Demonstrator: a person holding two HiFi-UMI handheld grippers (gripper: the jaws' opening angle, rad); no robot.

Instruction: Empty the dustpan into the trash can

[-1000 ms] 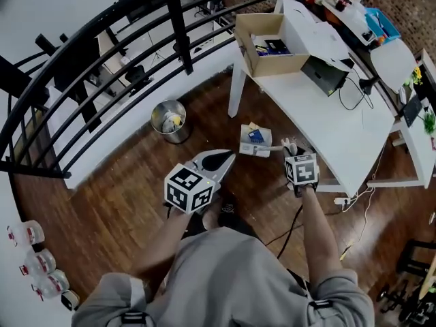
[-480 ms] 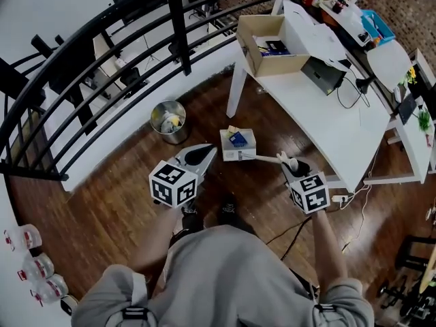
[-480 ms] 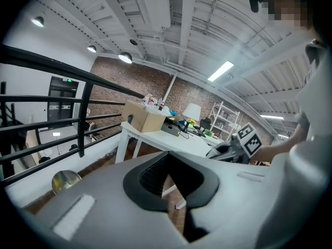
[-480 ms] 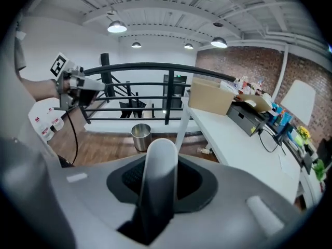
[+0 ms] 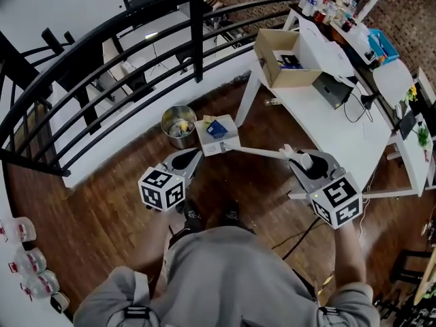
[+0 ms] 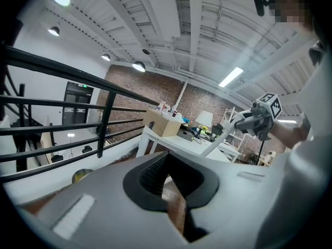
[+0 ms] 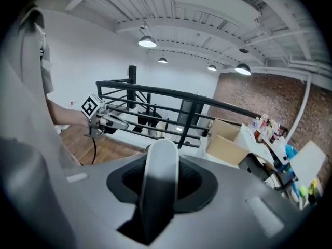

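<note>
Wooden floor, dustpan now beside trash can, right gripper clamping handle, left gripper closed.

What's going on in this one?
A person stands by a railing with a gripper in each hand. The right gripper is clamped on the white handle of a dustpan. It holds the pan out level right beside the trash can, with blue and yellowish litter in the pan, not yet tipped. The left gripper holds nothing.
</note>
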